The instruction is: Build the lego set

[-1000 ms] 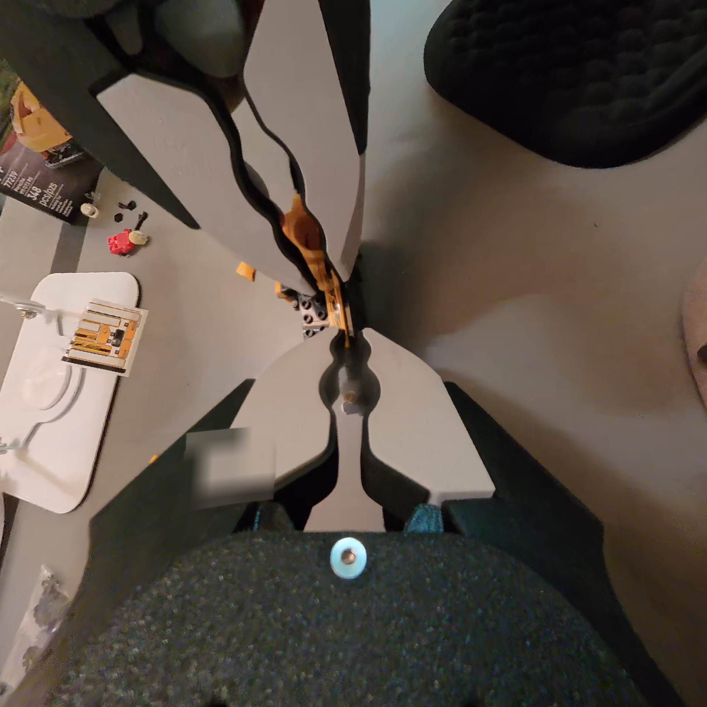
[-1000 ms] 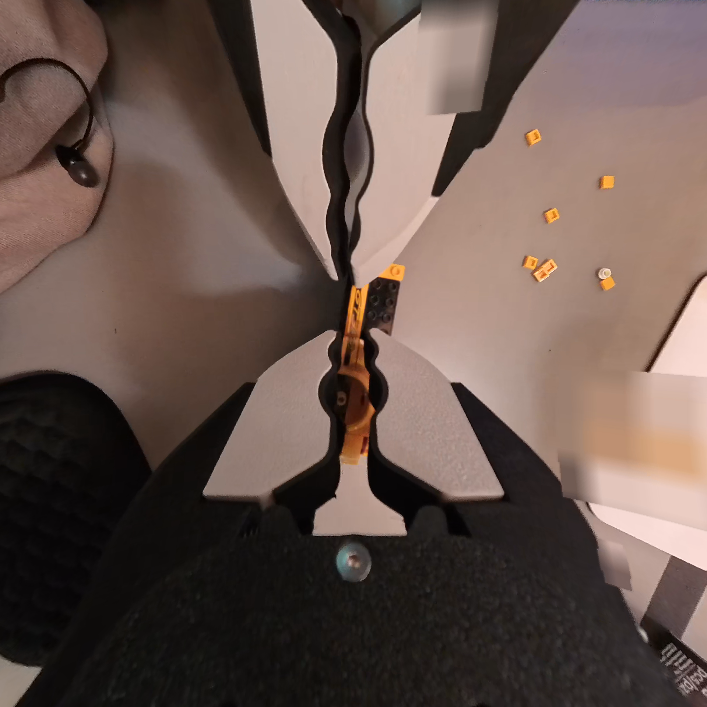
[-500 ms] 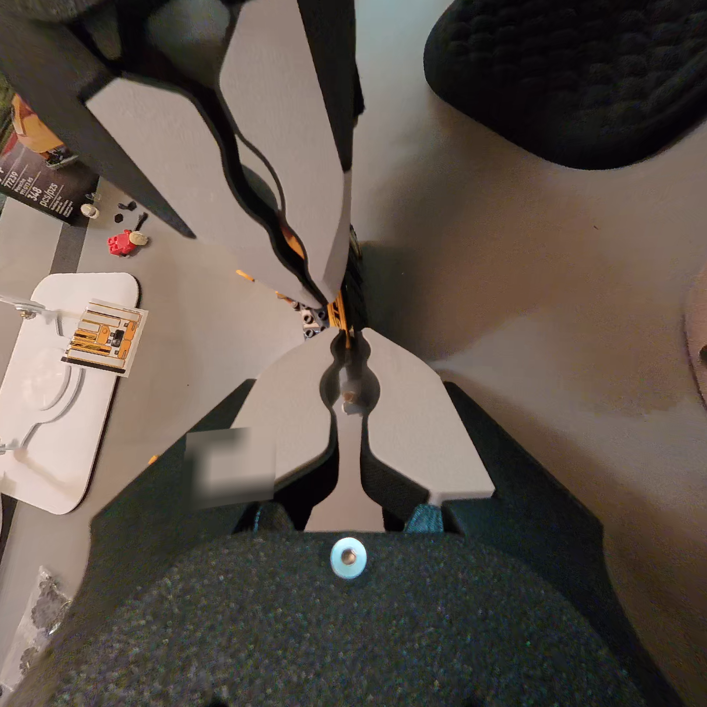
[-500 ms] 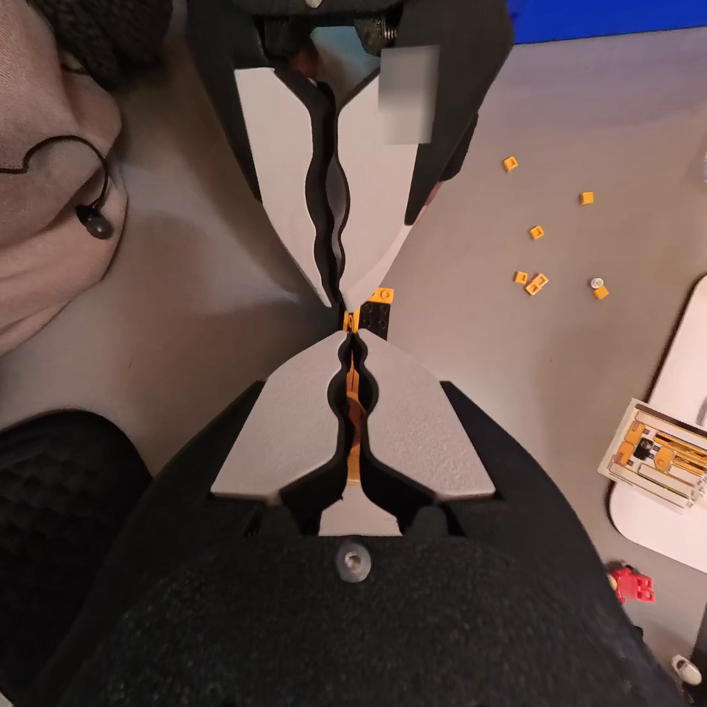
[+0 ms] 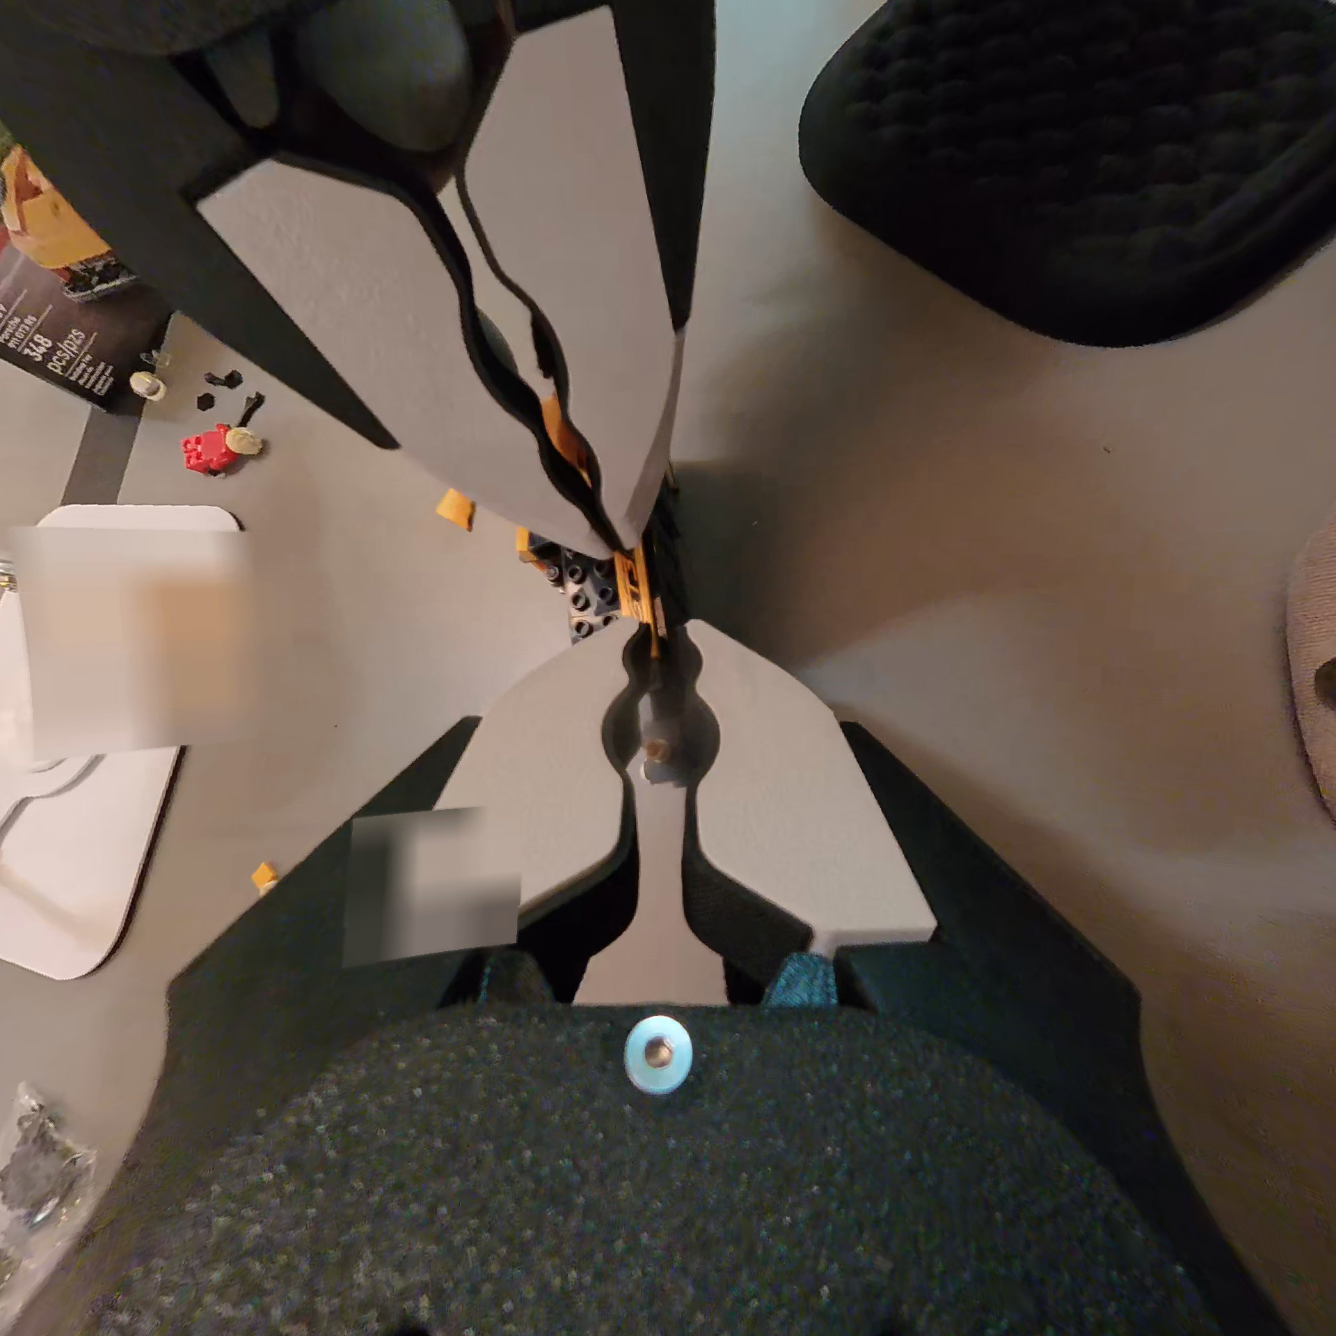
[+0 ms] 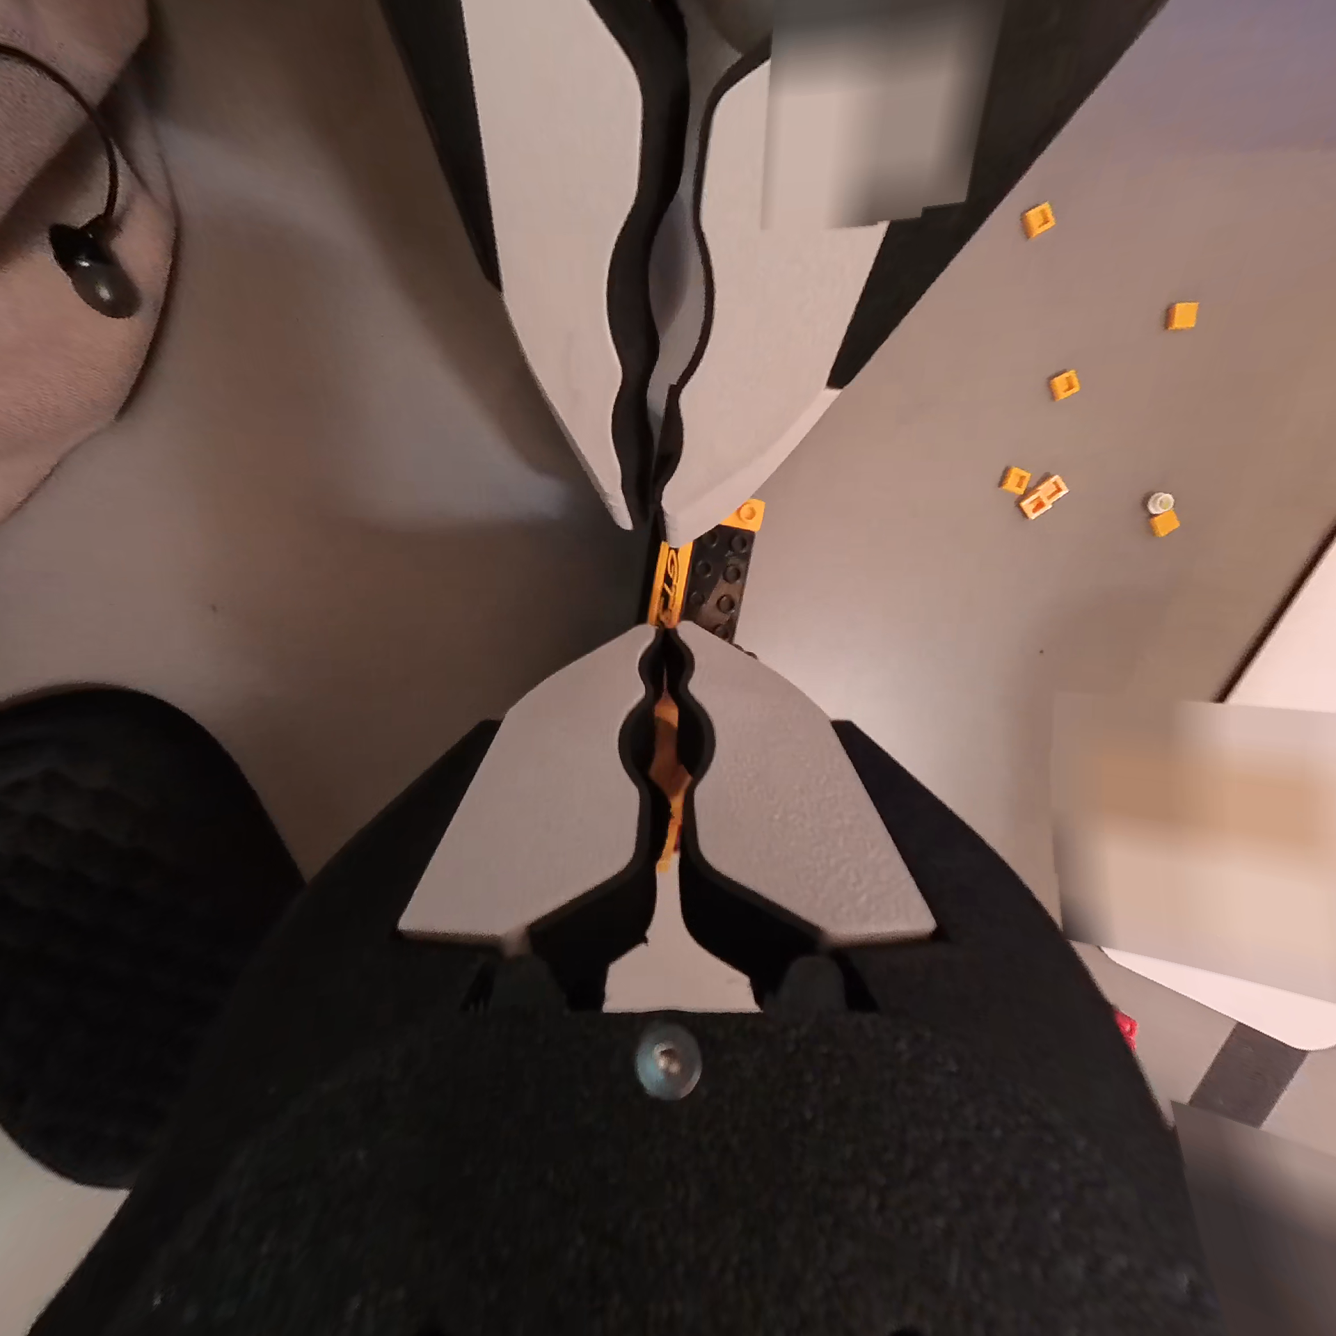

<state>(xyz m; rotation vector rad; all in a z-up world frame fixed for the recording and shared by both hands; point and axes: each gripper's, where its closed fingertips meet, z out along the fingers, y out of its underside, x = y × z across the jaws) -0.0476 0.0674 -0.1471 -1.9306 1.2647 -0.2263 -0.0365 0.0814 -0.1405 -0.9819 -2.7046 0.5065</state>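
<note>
**Brick assembly pinched from both ends, grippers tip to tip**

Orange strip (image 6: 669,591) of a small brick assembly runs lengthwise between the two grippers, its long axis in line with both pairs of fingers. A black studded plate (image 6: 723,578) is joined to it along one side, lying to the right of the strip in the right wrist view and to the left of it in the left wrist view.

The right gripper (image 6: 666,636) is closed on the near end of the strip: orange plastic shows between its pads, running back into the rounded hollow between the fingers. The left gripper (image 5: 661,632) meets the opposite end, its fingers nearly together with a thin orange edge caught at the very tips. Neither is nearer than the other; both touch the piece.

Both grippers point toward each other over the grey table (image 6: 904,614), the assembly held just above it. Loose orange pieces (image 6: 1041,499) lie well off to the right of the right gripper. A red piece (image 5: 210,450) and a white board (image 5: 87,904) lie far left of the left gripper, a black cushion (image 5: 1084,166) ahead to its right.
</note>
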